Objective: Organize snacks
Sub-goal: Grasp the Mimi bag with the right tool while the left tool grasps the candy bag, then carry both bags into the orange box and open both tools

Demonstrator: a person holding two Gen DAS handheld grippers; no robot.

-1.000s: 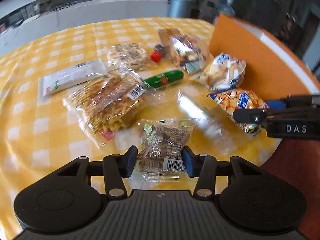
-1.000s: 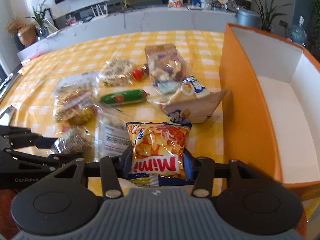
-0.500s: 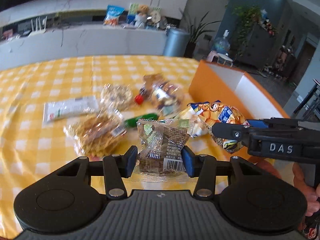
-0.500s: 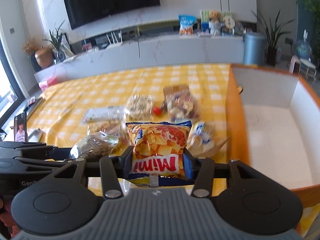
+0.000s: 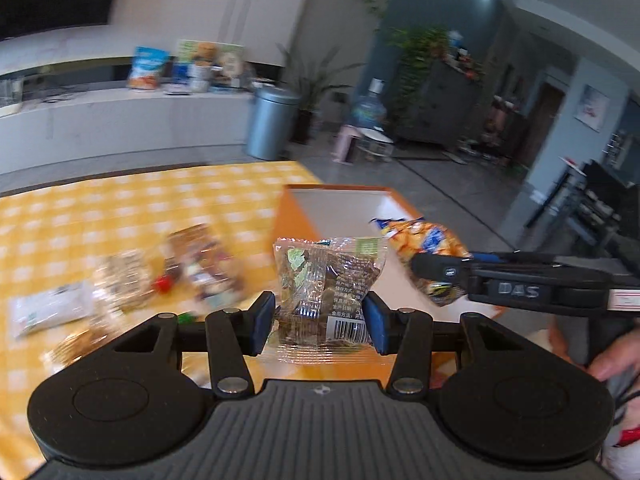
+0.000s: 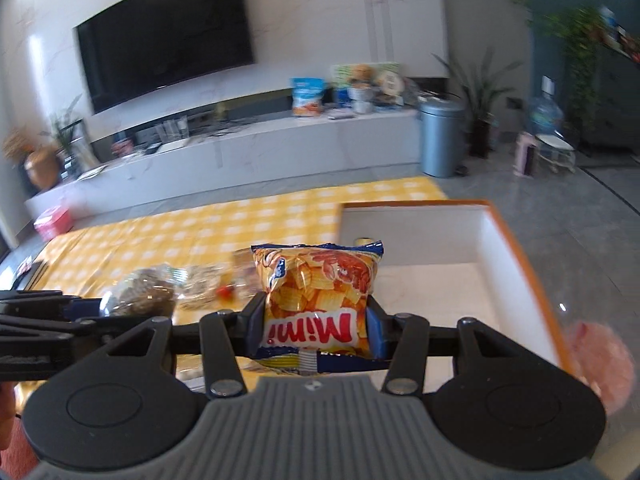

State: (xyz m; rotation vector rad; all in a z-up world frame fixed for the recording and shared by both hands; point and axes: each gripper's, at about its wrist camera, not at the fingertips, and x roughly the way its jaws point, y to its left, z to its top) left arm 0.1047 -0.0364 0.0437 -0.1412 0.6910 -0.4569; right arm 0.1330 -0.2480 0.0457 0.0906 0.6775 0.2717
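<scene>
Both grippers are holding a snack and both are lifted above the table. On the left side, the left gripper has its 2 blue pads pressed on a clear packet of brown snacks, which stands upright between the fingers with its barcode at the lower edge. Just to the right of this gripper, the right gripper comes in from the side, and the orange bag shows at its tip. From the right wrist camera, the right gripper is closed on the Mimi chips bag, an orange bag with red letters that stand upside down toward the camera; the bag is upright and the pads squeeze its lower part. Ahead of this gripper and a little to its right is the orange box with white inside walls, and I can see nothing inside it. Ahead and to the left of both grippers lies the yellow checked tablecloth, and on it rest the other snacks, blurred: a white flat packet, some clear bags and a small red thing. A hand of the person shows at the right edge of the left wrist view, below the right gripper.
</scene>
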